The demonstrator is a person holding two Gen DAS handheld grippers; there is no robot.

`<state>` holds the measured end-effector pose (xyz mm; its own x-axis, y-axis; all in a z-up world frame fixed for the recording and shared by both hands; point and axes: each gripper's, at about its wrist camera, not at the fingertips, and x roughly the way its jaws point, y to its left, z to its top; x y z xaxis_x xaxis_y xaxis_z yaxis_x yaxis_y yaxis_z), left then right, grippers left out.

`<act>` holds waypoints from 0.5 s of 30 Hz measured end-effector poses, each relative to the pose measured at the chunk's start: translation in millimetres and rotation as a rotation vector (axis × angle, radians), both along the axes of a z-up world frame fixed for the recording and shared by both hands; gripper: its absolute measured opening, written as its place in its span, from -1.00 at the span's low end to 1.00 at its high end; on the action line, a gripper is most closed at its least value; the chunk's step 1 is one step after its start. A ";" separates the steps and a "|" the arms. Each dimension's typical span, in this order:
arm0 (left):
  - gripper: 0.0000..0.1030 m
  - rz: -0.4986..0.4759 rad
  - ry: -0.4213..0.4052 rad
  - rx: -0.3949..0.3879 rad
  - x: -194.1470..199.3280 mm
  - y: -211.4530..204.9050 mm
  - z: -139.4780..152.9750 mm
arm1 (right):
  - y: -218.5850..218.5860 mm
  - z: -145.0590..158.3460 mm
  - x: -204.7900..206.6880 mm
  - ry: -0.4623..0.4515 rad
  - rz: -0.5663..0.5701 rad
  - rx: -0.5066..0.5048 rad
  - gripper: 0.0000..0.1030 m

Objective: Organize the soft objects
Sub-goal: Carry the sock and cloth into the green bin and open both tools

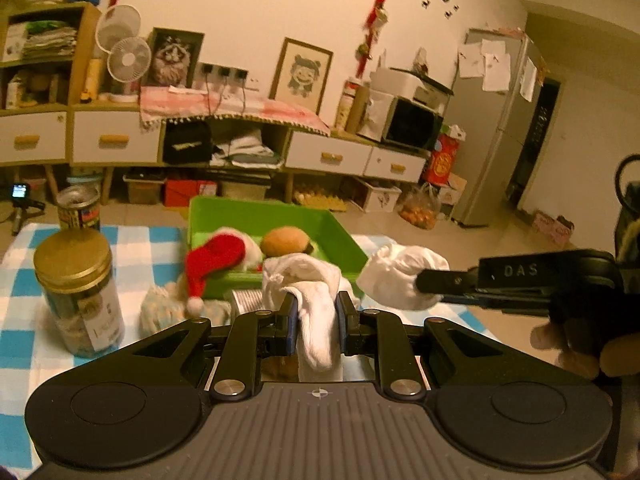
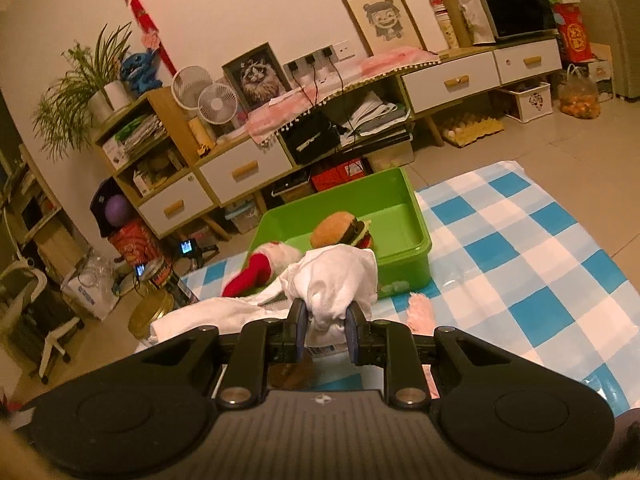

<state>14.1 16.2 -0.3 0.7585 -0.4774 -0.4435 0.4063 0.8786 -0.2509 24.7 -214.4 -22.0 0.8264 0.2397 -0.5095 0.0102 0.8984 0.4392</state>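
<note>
While both grippers work in front of the green plastic bin [image 1: 276,216], each holds white cloth. Left gripper [image 1: 316,316]: fingers clenched on a limp white fabric piece [image 1: 312,308], which bunches above the pads and hangs down between them. Right gripper [image 2: 326,322]: fingers clamped on a bunched white cloth bundle [image 2: 340,280]; in the left wrist view it enters from the right, its bundle [image 1: 396,276] held above the blue-and-white checked worktop cover [image 2: 520,264], near the bin's front right corner. Inside the bin: plush hamburger toy [image 2: 340,230] and a red-and-white Santa hat [image 1: 216,258] draped over the front rim. Gold-lidded clear jar [image 1: 78,292] stands on the worktop to the left, a printed tin can [image 1: 79,208] behind it.
</note>
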 end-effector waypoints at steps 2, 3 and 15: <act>-0.67 0.015 -0.003 -0.010 5.8 1.2 3.6 | 1.4 3.7 3.0 -0.006 -0.003 0.014 -0.88; -0.67 0.024 -0.003 -0.015 8.8 2.5 5.7 | 2.1 5.8 4.8 -0.007 -0.003 0.022 -0.88; -0.68 0.107 -0.037 -0.095 39.7 1.5 28.2 | -10.4 31.6 27.6 -0.053 -0.021 0.151 -0.88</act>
<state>53.8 17.7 27.9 0.8223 -0.4311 -0.3714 0.3217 0.8906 -0.3214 52.2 -224.7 9.5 0.8570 0.2926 -0.4242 0.0016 0.8217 0.5700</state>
